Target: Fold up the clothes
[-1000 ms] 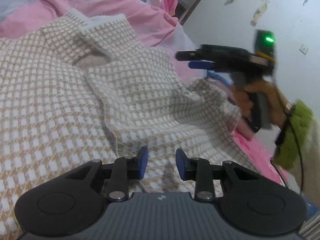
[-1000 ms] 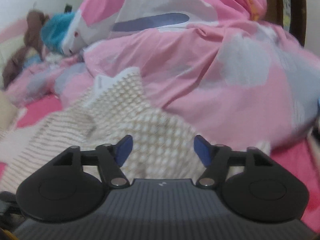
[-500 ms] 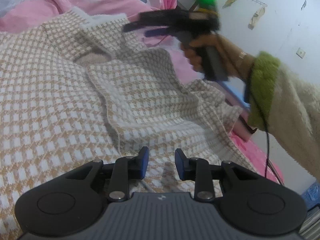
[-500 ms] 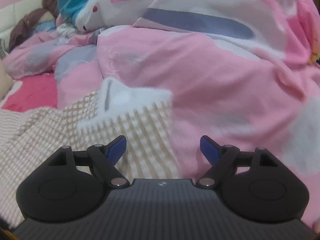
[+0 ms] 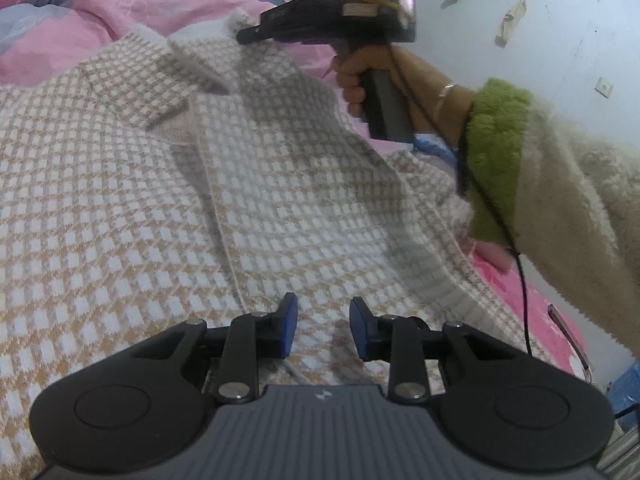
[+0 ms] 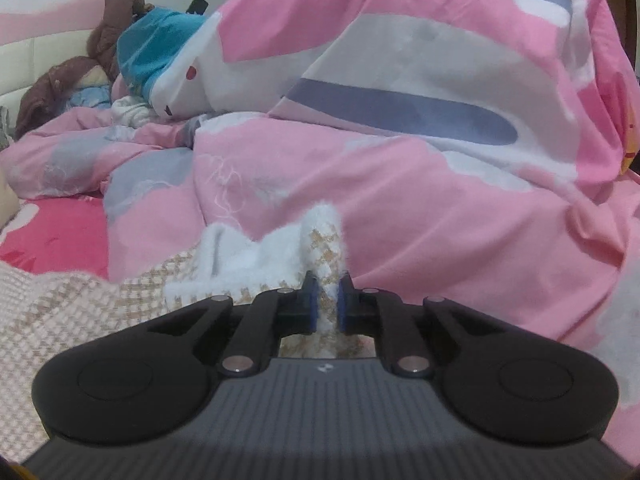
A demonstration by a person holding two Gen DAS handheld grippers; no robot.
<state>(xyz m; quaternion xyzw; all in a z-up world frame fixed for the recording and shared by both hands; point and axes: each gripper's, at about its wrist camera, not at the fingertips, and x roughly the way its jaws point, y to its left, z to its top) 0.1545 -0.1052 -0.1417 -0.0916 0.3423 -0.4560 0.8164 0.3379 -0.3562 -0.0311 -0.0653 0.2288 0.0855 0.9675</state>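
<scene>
So the checked sweater [image 5: 168, 184] lies spread over the pink bed, filling the left wrist view. Right gripper [image 6: 327, 304] is closing, pinching the sweater's white fuzzy edge mid-frame. Left gripper [image 5: 323, 330] hovers narrow at bottom centre, nothing clearly between its fingers.

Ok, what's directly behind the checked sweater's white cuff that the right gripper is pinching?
Behind the white cuff rises a heaped pink quilt. The right gripper is closing on the cuff. What lies under the checked sweater is covered.
</scene>
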